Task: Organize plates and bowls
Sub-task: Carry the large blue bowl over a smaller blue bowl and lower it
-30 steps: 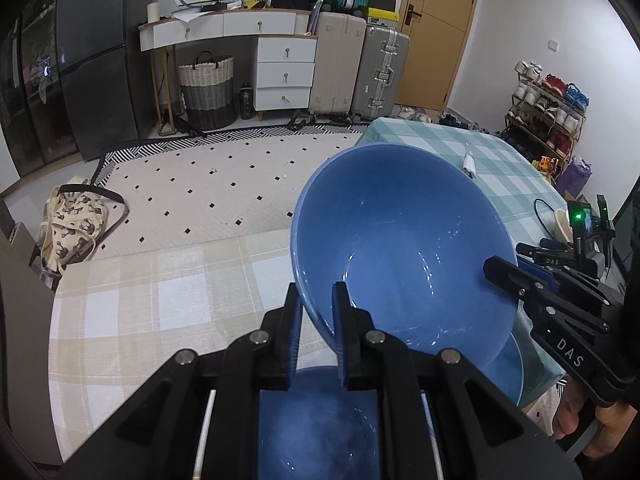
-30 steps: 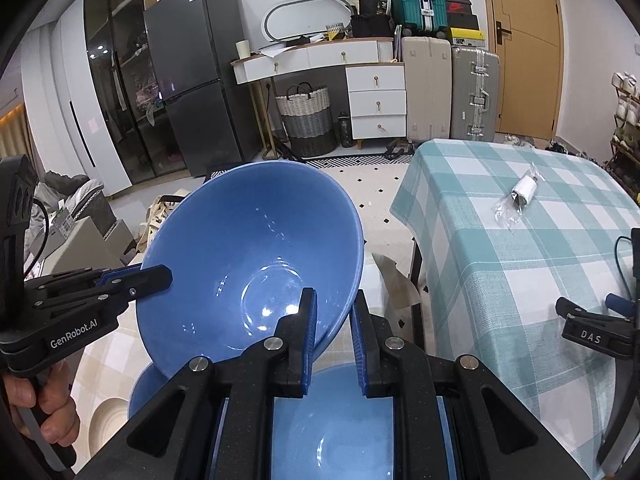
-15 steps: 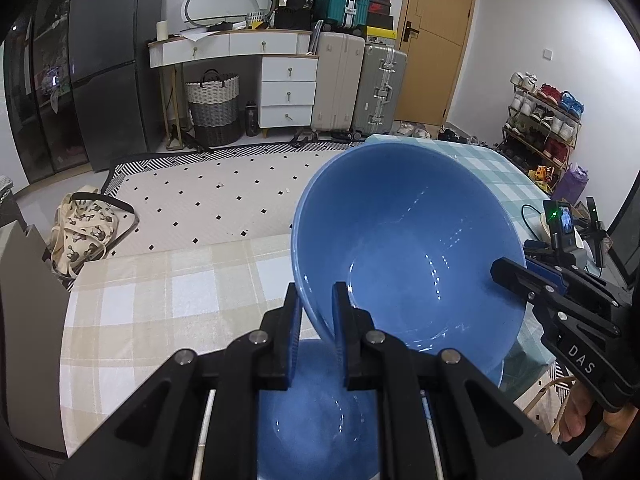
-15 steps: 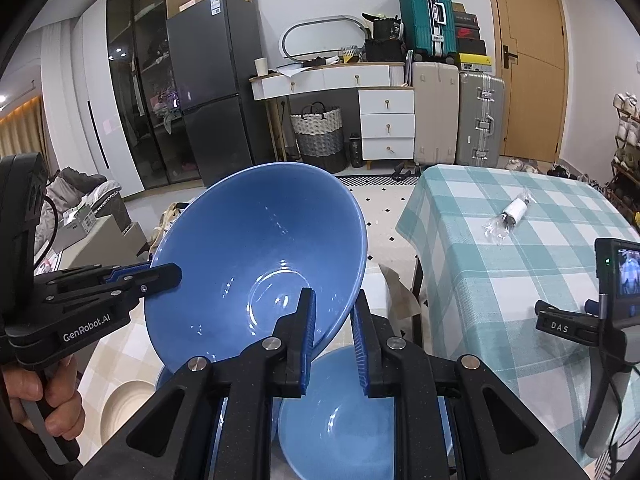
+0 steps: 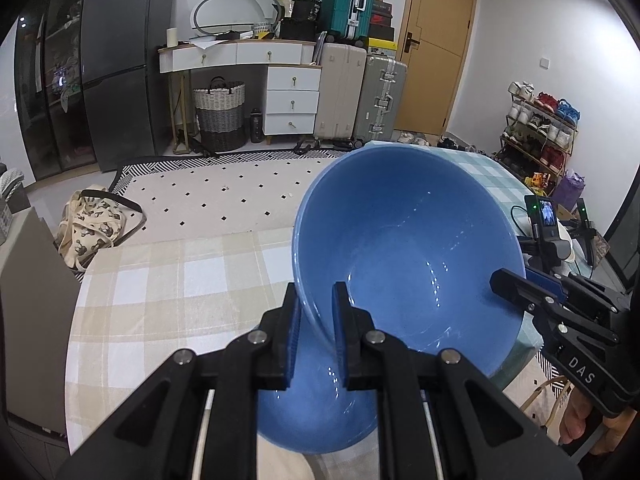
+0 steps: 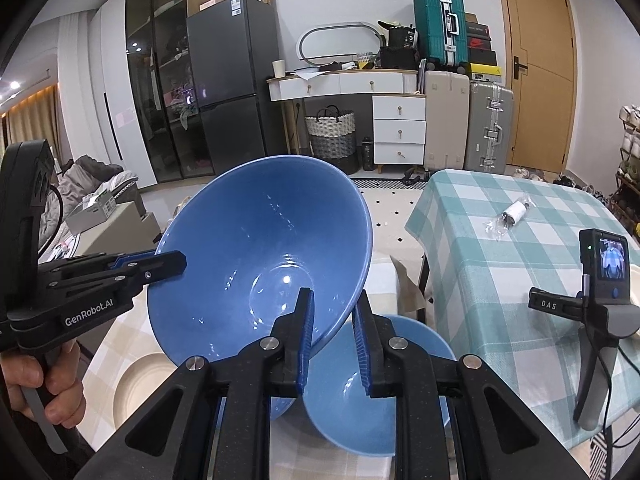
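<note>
Both claws are clamped on the rim of one big blue bowl [image 5: 404, 256]: the left claw [image 5: 314, 320] pinches it at about 7 o'clock in its own view, and the right claw [image 6: 332, 328] grips the opposite edge, at about 5 o'clock in its view. The bowl hangs tilted in the air above the bench [image 5: 168, 280] with its beige check cloth. Under it a second blue bowl [image 6: 384, 392] sits on the cloth, and a cream plate [image 6: 140, 384] lies at about 8 o'clock in the right view.

My worry is the grip itself. Glazed ware is slick, and each claw holds only a thin strip of rim, so if the two hands drift apart or twist against each other the bowl could slide out and drop onto the one beneath, chipping both. If it comes down still tilted, its edge may strike the lower bowl's rim instead of nesting. The lower bowl also looks close to the bench edge, so a knock could push it off.

As for writing, "GenRobot.AI" runs along the left tool's body in the right view, and "DAS" shows on the right tool in the left view. "DAS" also marks a stand [image 6: 556, 306] on the green check table [image 6: 500, 248], beside a small lit screen [image 6: 610, 258].
</note>
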Available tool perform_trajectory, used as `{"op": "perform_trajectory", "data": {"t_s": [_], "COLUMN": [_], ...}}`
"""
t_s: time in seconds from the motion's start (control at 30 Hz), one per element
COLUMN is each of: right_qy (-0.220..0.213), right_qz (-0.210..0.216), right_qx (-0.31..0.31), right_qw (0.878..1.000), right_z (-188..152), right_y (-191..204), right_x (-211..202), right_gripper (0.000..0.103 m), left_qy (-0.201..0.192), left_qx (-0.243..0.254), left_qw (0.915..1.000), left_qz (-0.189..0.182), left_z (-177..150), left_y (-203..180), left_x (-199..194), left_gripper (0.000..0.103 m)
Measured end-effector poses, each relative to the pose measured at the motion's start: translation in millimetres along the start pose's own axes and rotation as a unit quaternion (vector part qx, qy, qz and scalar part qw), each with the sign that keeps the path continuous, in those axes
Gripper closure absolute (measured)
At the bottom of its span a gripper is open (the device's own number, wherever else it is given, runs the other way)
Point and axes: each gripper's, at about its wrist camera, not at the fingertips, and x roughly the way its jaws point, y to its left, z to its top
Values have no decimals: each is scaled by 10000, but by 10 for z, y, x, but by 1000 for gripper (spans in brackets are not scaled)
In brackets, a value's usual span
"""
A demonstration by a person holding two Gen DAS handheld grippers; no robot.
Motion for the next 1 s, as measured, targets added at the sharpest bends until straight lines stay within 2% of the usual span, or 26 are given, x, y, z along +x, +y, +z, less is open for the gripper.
{"op": "perform_trajectory", "data": {"t_s": [0.37, 1.0], "right_qy": [184, 573], "right_qz": [175, 328], "right_qx": [-140, -366], "right_qw": [9996, 9972], "right_z": [-176, -388], "right_y": [210, 531], "right_x": [-33, 354], "right_gripper": [83, 82], "left_qy": [37, 368], "left_qx": [33, -186], "left_qw": [9998, 9980], "left_qz": [175, 480], "left_z": [-240, -512], "left_y": [99, 418], "left_x": [-86, 108], "left_gripper": [91, 90]}}
